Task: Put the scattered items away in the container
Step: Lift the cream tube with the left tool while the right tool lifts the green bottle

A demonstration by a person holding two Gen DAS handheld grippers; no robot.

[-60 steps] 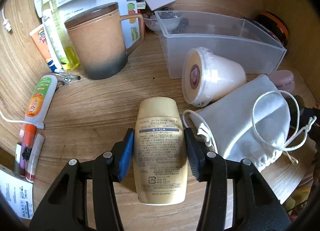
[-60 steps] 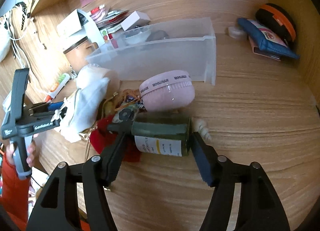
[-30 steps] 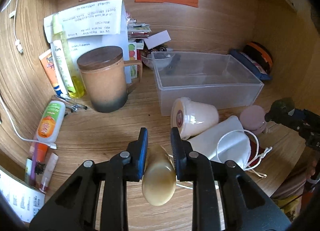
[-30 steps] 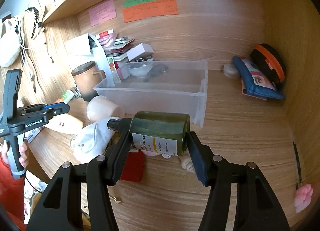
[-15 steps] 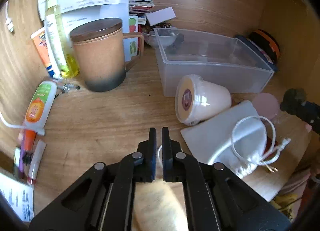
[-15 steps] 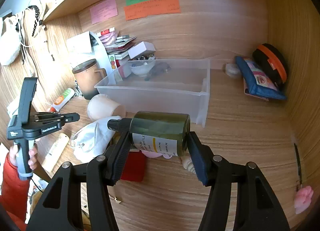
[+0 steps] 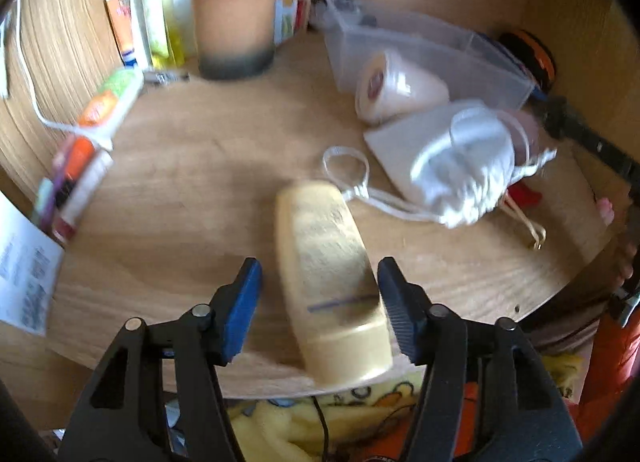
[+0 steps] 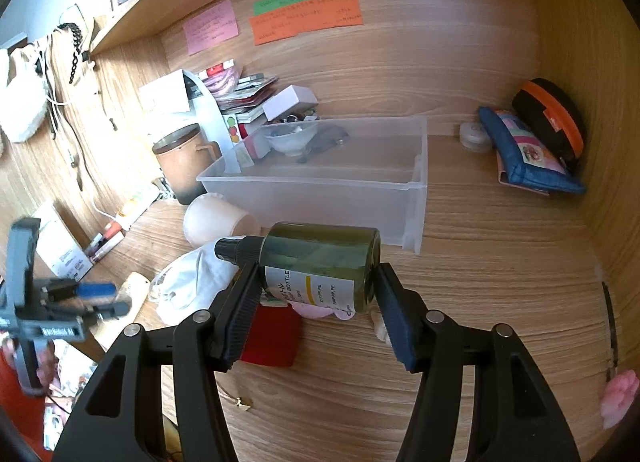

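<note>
- Half a second before, your left gripper (image 7: pixel 318 298) had its blue pads pressed together over the desk; here its jaws were opening, with the yellow bottle (image 7: pixel 334 286) lying between them, the pad at 3 o'clock just beside it and the one at 9 o'clock clear of it. The bottle lay at the desk's near edge, blurred.
- Your right gripper (image 8: pixel 316 302) had not shifted: it was clamped on the dark green spray bottle (image 8: pixel 320 262), held sideways with the nozzle toward 9 o'clock, above the desk and in front of the container.
- The clear plastic container (image 8: pixel 416 181) sat at 12 o'clock from that bottle, with nothing of the task's things in it that you could make out.
- You had two bottles in play, one per gripper. On the desk: one white drawstring pouch (image 7: pixel 460 165), one lidded cup on its side (image 7: pixel 396 87), one brown mug (image 7: pixel 234 21).
- The surface was a wood-grain desk (image 8: pixel 500 282) in a wooden alcove; three coloured notes (image 8: pixel 306 15) were stuck on the back wall under a shelf.
</note>
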